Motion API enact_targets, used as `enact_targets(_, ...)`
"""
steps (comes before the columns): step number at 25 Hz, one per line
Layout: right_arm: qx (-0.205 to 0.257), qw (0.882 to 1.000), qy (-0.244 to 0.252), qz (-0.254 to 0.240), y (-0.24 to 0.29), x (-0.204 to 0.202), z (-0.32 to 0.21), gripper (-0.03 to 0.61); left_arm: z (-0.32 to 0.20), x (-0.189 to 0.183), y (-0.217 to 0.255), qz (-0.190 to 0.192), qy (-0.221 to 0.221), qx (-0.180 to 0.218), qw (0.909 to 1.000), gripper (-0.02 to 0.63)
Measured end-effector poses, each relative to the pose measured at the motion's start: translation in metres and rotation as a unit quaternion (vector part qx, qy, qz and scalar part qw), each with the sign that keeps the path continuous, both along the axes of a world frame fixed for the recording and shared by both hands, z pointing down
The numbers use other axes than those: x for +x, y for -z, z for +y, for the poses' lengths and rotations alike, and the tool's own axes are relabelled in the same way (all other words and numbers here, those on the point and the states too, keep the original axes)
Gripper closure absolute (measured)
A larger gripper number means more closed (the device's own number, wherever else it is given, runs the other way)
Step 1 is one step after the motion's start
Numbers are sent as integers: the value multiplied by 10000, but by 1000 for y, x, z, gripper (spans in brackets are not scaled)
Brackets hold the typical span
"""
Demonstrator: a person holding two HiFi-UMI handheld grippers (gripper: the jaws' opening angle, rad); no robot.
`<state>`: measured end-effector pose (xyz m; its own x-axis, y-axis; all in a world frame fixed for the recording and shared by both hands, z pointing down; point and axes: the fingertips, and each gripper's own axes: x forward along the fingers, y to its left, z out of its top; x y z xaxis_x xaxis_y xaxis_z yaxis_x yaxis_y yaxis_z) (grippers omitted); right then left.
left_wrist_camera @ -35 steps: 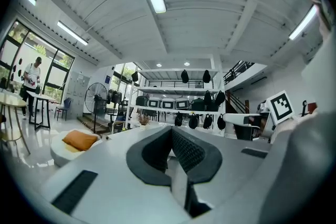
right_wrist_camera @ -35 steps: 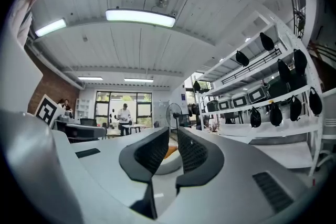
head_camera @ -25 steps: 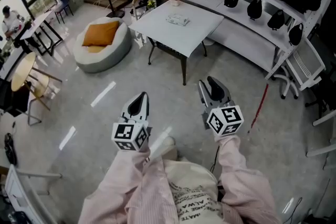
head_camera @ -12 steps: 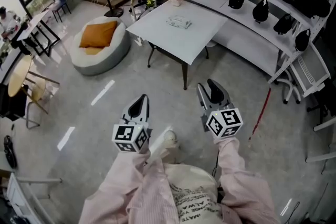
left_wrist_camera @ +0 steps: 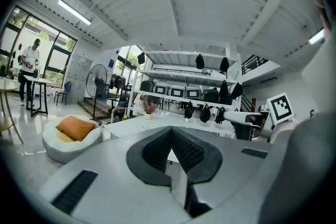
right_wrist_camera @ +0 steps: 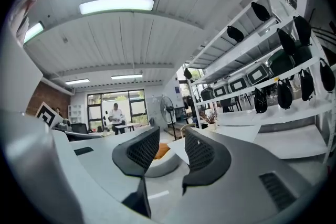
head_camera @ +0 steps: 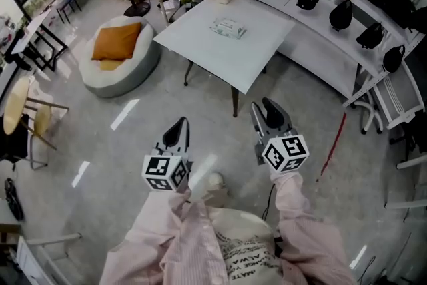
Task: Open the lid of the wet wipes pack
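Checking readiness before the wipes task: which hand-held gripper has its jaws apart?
The right hand-held gripper: its jaws have just been opening and stand apart, with nothing between them. The left hand-held gripper has its jaws together.

Pale pink pinstriped sleeves (head_camera: 303,230)

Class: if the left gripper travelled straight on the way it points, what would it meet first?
Most likely the near edge of the white table, straight beyond the left gripper; depth is uncertain.
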<state>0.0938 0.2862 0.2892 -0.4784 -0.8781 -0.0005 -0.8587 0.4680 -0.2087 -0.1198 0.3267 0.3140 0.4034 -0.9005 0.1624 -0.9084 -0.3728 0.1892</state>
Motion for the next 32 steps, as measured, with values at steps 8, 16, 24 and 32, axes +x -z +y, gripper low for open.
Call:
enact_targets(8,-95,9999,-109,6,-7,-7,-65,437,-72,-12,-3,18,-53,-34,10000,617)
enact_targets(16,-268,9994,-223,-15,-25,-6,-105,437,-116,-4,-16,15,-270,-156,9995,617)
enact_targets(24,-365,9992,-160,-25,-36,-12,-157,437,-160,-17,-30,16,-118,-329,9994,617)
enact_targets(32,-472,9989,11,22,-49,-15,-242,439,-241,-10,-41,31,-116,-424,9990,617)
